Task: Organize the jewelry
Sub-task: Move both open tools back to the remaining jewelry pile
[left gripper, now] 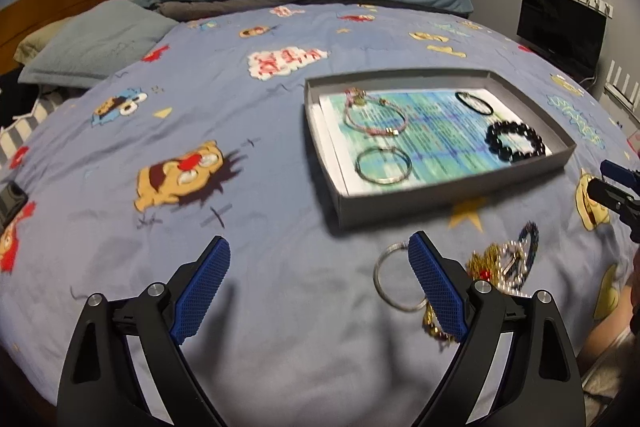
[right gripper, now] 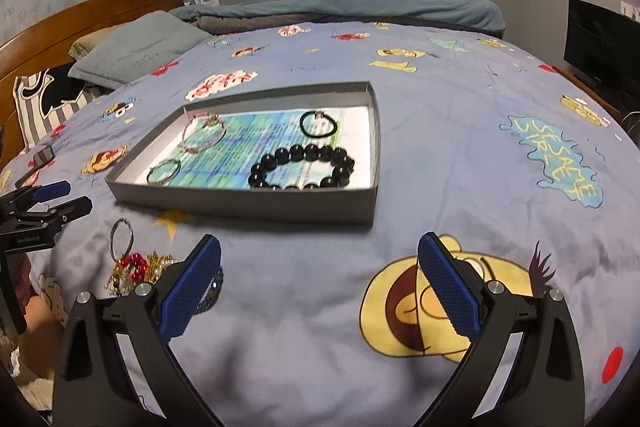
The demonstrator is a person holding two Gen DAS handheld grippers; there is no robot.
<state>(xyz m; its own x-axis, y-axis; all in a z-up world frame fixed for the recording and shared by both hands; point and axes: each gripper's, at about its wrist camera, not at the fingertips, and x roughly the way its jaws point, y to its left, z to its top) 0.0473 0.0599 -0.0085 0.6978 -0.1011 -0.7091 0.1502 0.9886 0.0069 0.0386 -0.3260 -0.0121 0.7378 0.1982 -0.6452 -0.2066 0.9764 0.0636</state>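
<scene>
Now both grippers are hovering wide open over the bed, holding nothing.

Over the cartoon-print bedspread (right gripper: 460,115), the left gripper (left gripper: 320,283) is spreading its blue pads (left gripper: 202,289) far apart and gripping nothing; its right-hand pad is lying in front of a silver ring (left gripper: 394,279) that is resting on the cloth beside a heap of gold and beaded jewelry (left gripper: 504,263). The right gripper (right gripper: 320,291) is likewise gaping with empty jaws above a yellow cartoon face, the heap (right gripper: 136,269) sitting just beside its left pad. Beyond both, a shallow gray box (right gripper: 248,205) is sitting on the bed, holding a black bead bracelet (right gripper: 304,165), a thin black band (right gripper: 319,125), a pink cord bracelet (left gripper: 374,113) and a silver bangle (left gripper: 383,165).
</scene>
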